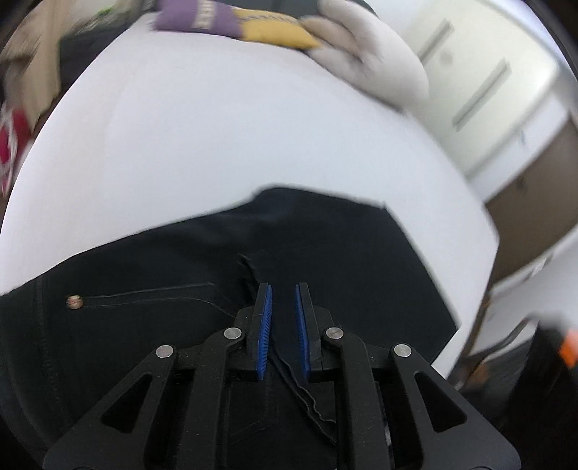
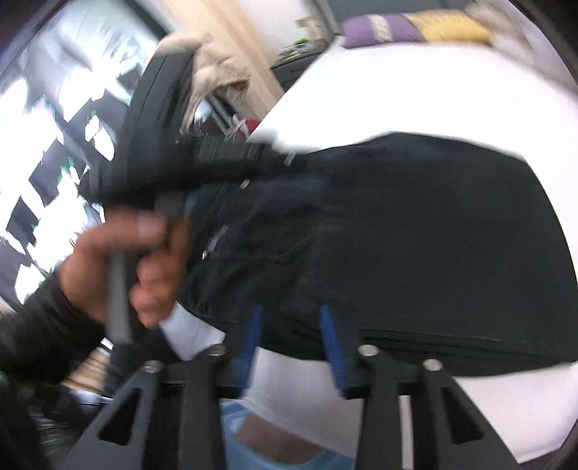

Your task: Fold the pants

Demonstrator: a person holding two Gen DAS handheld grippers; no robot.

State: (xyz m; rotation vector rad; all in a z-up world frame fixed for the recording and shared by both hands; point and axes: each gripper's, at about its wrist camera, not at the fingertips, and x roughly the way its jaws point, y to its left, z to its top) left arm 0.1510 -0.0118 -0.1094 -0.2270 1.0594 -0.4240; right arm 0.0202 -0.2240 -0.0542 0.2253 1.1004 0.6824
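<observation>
Black pants (image 1: 325, 246) lie folded on a white table (image 1: 216, 137), with a small metal rivet (image 1: 74, 301) near a pocket seam. My left gripper (image 1: 283, 289) hovers over the pants with its blue pads a small gap apart and nothing between them. In the right wrist view the pants (image 2: 415, 235) lie as a thick folded bundle. My right gripper (image 2: 292, 314) is open at the near edge of the bundle, its blue pads apart. The left gripper's body and the hand holding it (image 2: 144, 260) show at the left of that view, over the pants' left end.
Other clothes lie at the table's far edge: purple (image 1: 195, 18), yellow (image 1: 274, 32) and grey (image 1: 368, 54) items. White cabinets (image 1: 487, 83) stand to the right. The table's left corner (image 2: 260, 133) is by a black chair. Both views are motion-blurred.
</observation>
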